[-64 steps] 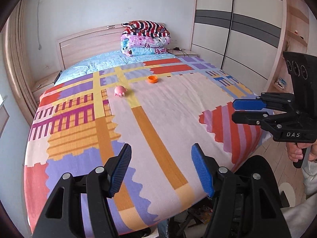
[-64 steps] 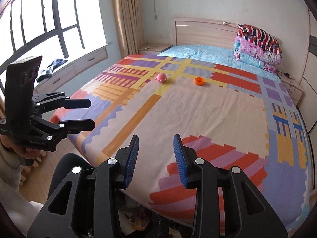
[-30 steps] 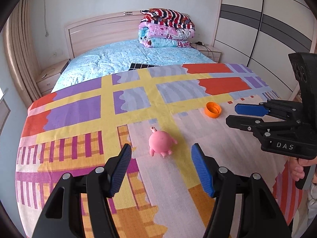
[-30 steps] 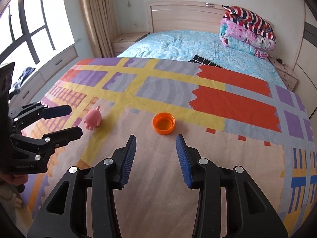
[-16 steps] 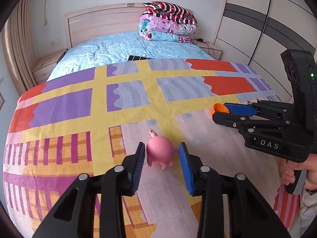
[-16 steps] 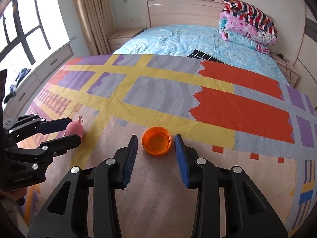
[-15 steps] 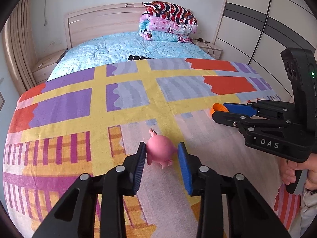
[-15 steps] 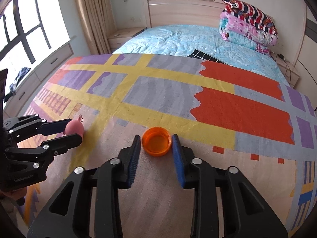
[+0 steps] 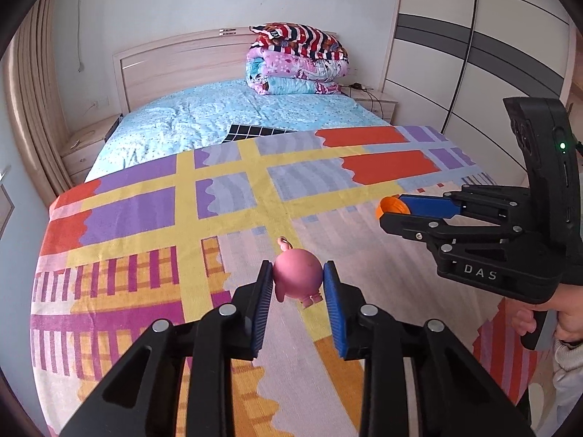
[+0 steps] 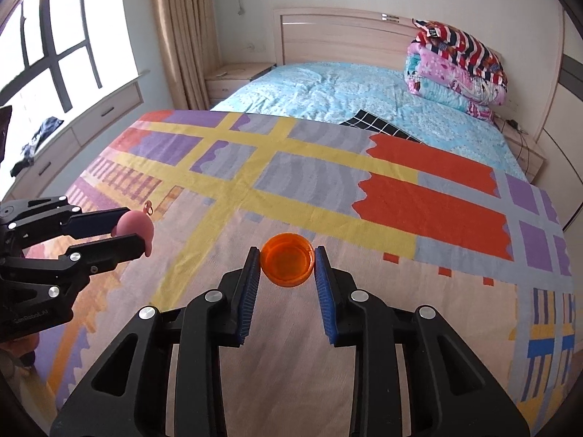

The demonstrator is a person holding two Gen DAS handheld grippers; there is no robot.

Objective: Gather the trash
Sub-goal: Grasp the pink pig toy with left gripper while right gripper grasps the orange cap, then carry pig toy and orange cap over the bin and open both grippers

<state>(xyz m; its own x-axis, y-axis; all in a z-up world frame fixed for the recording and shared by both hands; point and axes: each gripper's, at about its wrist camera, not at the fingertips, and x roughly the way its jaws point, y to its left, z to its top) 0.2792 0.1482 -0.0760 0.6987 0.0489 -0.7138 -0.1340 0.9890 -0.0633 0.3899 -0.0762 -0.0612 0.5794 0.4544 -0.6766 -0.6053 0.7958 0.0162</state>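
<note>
Now a round, smooth pink pig toy w/ a small ring on top is pinched by the closing left gripper above the blanket. An orange plastic cap, shallow & translucent, is clamped in the right gripper.

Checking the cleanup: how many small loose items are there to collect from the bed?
2: a pink pig toy gripped by the left gripper, and an orange cap gripped by the right gripper. Others may lie out of view.
</note>
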